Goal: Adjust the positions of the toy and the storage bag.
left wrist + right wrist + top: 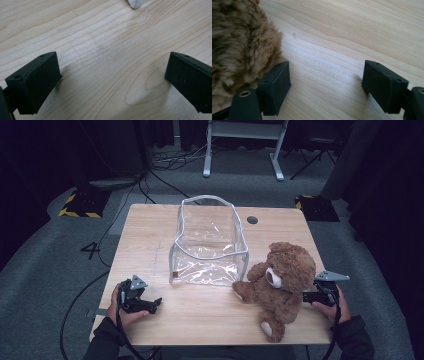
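A clear plastic bag (210, 242) sits open mid-table (150, 230). Past the far edge: grey carpet (45, 255), floor cables (170, 160), and a white desk frame (245, 145).

One sign could be read: a dark figure "4" (90, 250) marked on the grey carpeted floor (45, 270), off the left edge of the light wooden counter (150, 227). Beyond the counter's two far corners lay black floor plates edged with yellow-and-black hazard stripes (80, 213), which carried no words. No lettering or brand could be made out on the things standing on the counter.
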`<state>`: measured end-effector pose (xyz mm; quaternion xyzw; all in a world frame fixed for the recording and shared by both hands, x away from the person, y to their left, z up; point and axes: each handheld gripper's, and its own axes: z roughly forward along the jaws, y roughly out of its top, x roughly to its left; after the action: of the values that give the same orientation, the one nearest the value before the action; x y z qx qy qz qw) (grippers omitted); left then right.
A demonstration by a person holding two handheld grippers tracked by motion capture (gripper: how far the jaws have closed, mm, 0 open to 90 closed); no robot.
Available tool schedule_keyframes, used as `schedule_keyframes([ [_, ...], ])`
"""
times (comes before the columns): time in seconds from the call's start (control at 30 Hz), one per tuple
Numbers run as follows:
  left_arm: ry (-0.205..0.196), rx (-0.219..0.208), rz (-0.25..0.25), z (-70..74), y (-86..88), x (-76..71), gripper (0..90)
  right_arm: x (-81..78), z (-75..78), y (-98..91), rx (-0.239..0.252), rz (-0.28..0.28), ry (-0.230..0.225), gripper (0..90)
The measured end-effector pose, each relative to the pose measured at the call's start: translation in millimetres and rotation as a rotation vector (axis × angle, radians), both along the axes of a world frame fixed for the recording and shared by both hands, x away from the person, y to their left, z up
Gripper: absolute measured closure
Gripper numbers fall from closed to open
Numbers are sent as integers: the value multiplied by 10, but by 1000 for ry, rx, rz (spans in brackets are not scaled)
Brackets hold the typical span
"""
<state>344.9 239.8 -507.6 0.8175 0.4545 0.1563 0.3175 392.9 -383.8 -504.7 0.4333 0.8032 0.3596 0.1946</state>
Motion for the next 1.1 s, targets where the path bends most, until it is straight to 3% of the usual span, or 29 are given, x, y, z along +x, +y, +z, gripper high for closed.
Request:
schedule_keyframes([
  [0.37,-1,0,6,0,-3,-5,5,-118,157,-111,9,33,-45,215],
  [0.67,-1,2,9,1,-4,-9,6,-317,345,-205,69,52,-87,209],
  [1.1,-1,2,11,1,-6,-11,6,-464,562,-102,78,122,-131,204],
])
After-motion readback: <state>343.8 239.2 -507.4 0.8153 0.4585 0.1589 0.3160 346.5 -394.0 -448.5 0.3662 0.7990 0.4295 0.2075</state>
